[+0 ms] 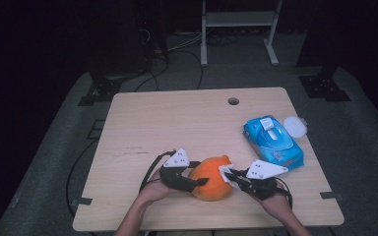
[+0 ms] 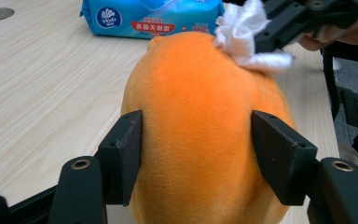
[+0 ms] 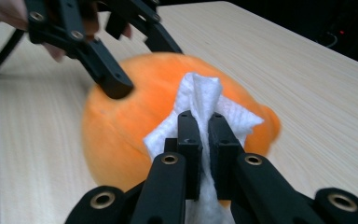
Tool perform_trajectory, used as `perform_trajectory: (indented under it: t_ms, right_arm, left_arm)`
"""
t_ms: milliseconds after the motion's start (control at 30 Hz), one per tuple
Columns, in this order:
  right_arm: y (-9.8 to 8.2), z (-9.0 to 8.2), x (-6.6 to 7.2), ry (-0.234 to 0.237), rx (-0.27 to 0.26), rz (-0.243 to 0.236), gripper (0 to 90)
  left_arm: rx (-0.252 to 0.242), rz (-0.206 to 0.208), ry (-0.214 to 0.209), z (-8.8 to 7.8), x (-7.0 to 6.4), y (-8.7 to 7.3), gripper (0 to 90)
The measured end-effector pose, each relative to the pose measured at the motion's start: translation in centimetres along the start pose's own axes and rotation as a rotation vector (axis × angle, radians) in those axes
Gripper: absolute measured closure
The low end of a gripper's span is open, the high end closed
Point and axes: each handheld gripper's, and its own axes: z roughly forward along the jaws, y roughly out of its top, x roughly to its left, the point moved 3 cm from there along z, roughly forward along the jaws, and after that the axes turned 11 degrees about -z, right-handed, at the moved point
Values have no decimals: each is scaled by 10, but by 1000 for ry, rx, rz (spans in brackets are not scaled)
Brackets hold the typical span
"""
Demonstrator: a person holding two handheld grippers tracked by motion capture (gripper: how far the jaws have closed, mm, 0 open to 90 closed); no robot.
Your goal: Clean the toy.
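Note:
An orange plush toy (image 1: 210,183) lies near the table's front edge, between my two grippers. My left gripper (image 1: 200,183) comes at it from the left. In the left gripper view its black pads (image 2: 126,158) sit against both flanks of the plush (image 2: 196,107) and press into the fur. My right gripper (image 1: 229,173) is shut on a crumpled white tissue (image 3: 200,98) and holds it against the toy's right end (image 3: 112,130). The left gripper view also shows the tissue (image 2: 242,32) on top of the toy.
A blue pack of wet wipes (image 1: 273,142) lies at the right of the wooden table (image 1: 177,123), with a round white lid (image 1: 294,126) beside it. A cable hole (image 1: 233,101) sits near the far edge. Cables trail off both grippers toward the person.

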Motion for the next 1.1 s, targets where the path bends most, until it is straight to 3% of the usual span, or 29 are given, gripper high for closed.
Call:
perform_trajectory:
  t_ms: [200, 300, 367, 433, 533, 733, 900, 1100]
  right_arm:
    - [-9, -4, -9, -31, 15, 23, 848]
    - [-6, -3, -3, -23, 5, 15, 847]
    - [-2, -2, 2, -6, -11, 13, 846]
    - [4, -1, 8, 30, -41, -3, 846]
    - [10, 0, 12, 23, -56, -27, 847]
    - [-2, 0, -1, -20, -37, 32, 847]
    - [-7, -1, -5, -21, -28, 45, 847]
    - [5, -2, -9, -20, -109, 91, 846]
  left_arm:
    - [0, 2, -7, -1, 0, -1, 365]
    - [-9, -64, -47, -1, 0, 6, 225]
    - [-12, -77, -47, 0, -1, 9, 167]
    - [-3, -67, -23, 2, -2, 8, 182]
    - [5, -27, 0, 0, -1, 5, 288]
    - [4, -19, 0, -3, 1, 1, 340]
    - [5, 31, -8, -2, -4, 1, 345]
    - [17, 111, -23, 0, -14, 2, 340]
